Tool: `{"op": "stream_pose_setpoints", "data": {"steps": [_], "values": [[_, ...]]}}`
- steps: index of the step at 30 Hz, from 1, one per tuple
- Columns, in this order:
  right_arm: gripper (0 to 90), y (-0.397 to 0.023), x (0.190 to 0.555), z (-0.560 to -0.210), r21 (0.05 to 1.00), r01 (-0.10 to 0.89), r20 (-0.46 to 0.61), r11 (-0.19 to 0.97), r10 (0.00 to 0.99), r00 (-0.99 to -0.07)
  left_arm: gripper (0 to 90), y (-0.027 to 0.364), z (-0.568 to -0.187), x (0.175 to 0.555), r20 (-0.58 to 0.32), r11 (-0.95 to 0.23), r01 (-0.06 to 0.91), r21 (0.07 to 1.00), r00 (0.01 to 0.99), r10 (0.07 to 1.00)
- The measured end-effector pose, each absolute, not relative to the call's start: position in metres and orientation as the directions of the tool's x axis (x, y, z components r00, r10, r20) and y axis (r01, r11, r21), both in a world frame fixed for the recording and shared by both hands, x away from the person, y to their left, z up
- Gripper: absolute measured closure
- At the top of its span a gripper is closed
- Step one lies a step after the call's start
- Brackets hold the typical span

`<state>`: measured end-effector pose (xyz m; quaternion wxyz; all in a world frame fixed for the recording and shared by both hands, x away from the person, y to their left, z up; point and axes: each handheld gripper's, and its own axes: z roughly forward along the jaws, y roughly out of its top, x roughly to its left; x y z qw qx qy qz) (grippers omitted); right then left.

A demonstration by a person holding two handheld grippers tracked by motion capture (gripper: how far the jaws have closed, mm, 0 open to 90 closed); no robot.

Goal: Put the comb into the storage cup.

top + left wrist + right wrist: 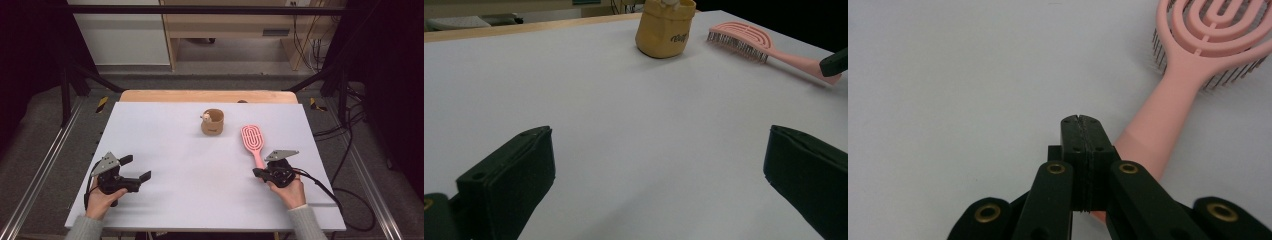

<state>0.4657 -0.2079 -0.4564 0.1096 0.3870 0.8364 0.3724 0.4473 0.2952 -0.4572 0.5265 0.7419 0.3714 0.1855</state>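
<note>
Right gripper (258,173), jaws pressed together and empty, is sitting beside pink brush (252,140) handle near desk's (165,150) right edge; left gripper (136,168) is gaping wide over bare surface.

We find a white table (165,150) with a bare wooden strip along its far edge. Two items lie directly on it — a tan cup (212,122) upright near the far middle, and a pink brush (252,142) just to its right, bristles down, handle toward the near side. The two are apart, not touching.
</note>
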Motion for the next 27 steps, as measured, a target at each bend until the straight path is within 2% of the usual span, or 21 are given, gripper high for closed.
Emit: {"op": "stream_pose_setpoints", "data": {"steps": [27], "values": [[90.0,-0.223,0.466,-0.456,0.685,0.602,0.099,0.411,0.766,-0.635,0.3,0.295,-0.457,0.447,-0.113,-0.173,0.355,0.919,0.656,0.746]]}}
